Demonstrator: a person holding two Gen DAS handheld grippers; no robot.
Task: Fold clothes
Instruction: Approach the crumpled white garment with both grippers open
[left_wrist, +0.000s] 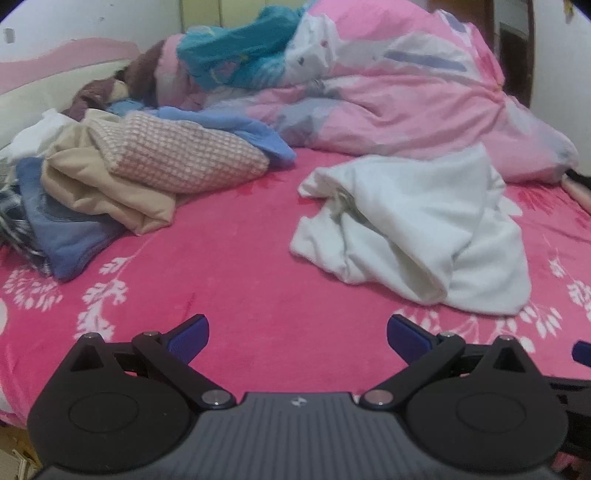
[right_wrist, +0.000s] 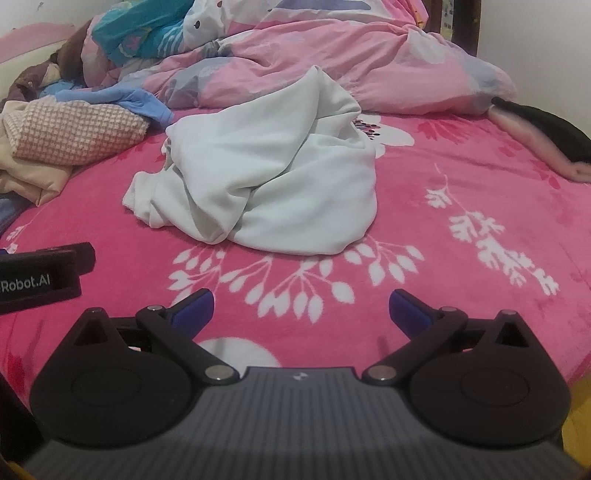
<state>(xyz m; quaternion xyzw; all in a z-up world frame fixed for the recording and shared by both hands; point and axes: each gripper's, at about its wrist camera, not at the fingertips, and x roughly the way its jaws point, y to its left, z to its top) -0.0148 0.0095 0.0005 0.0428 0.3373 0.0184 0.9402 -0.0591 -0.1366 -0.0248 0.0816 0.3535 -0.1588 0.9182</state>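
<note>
White garment (right_wrist: 258, 184) lies crumpled beyond the open right hand-held gripper (right_wrist: 301, 308).

Each gripper has a ribbed grey body, black rounded side plates, black link arms with silver pivot screws and blue finger pads: left gripper (left_wrist: 297, 338), right gripper (right_wrist: 301, 309). White lettering "Robot.AI" marks the left one's black side.

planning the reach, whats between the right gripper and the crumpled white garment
Only bare pink bedspread with white leaf print lies between the open right gripper and the white garment, as the right wrist view shows.
</note>
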